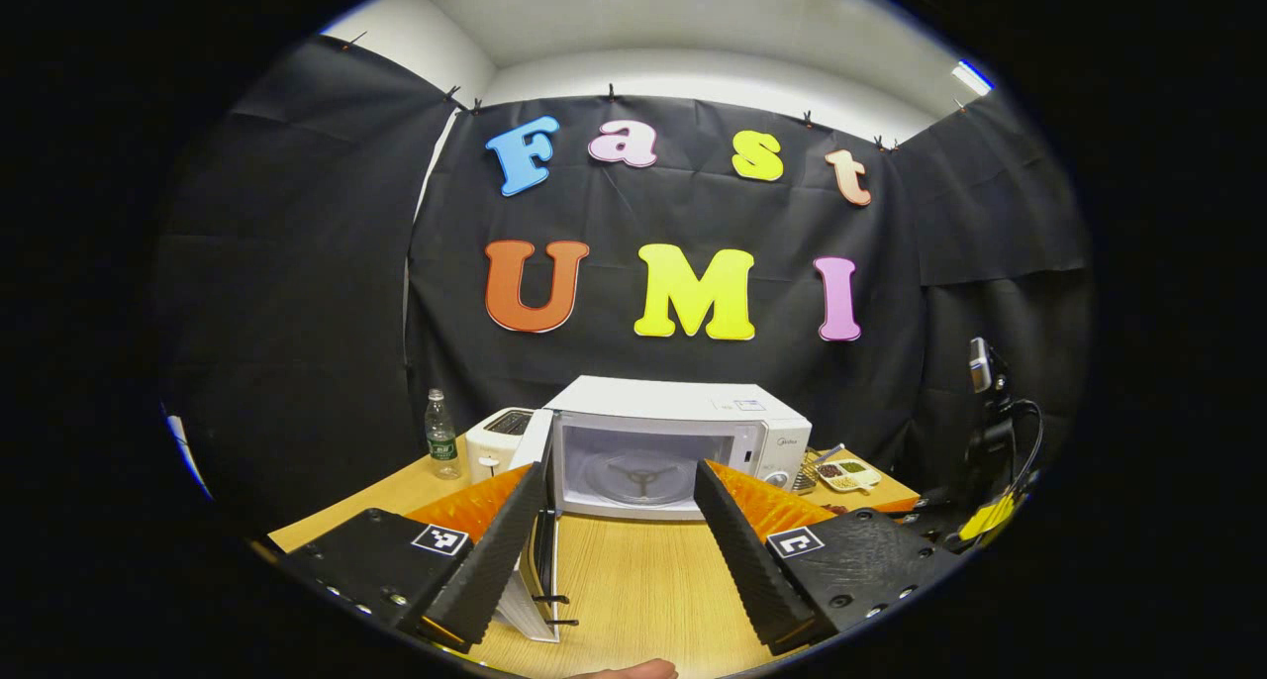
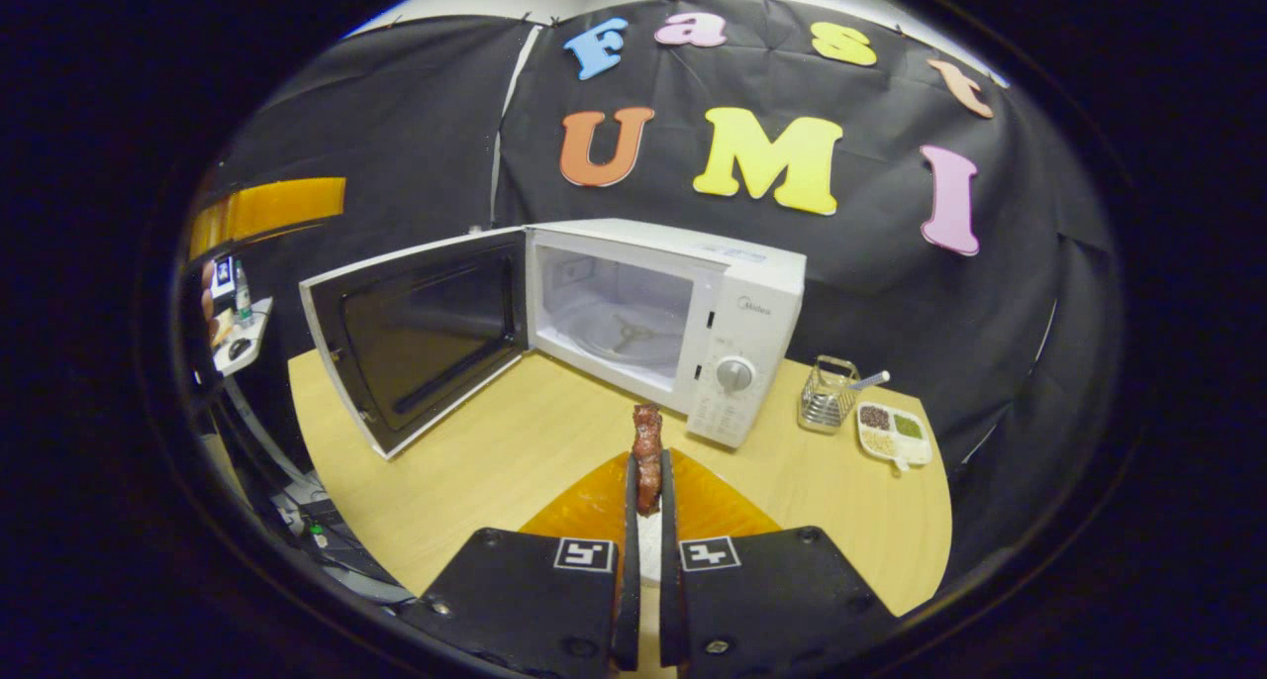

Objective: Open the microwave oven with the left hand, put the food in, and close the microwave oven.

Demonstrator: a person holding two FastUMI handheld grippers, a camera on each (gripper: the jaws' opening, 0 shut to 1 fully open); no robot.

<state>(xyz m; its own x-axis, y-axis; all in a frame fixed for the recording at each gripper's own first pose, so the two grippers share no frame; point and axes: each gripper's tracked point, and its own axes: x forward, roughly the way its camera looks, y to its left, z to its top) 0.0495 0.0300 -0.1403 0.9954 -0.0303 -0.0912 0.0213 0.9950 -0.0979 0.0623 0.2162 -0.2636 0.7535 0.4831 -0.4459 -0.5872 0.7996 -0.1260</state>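
Note:
The white microwave (image 1: 683, 432) (image 2: 693, 303) stands on the wooden table with its door (image 2: 416, 338) swung wide open to the left; the empty cavity and its turntable ring (image 2: 624, 335) show. In the left gripper view the door (image 1: 539, 550) is seen edge-on between my fingers. My left gripper (image 1: 619, 506) is open, in front of the cavity, holding nothing. My right gripper (image 2: 645, 476) is shut on a brown, lumpy piece of food (image 2: 647, 451) that sticks up between the fingertips, short of the microwave's front.
A wire basket (image 2: 827, 394) and a small divided dish (image 2: 894, 434) sit right of the microwave. A white toaster (image 1: 498, 441) and a water bottle (image 1: 441, 434) stand to its left. A camera stand (image 1: 990, 432) is at the table's right edge.

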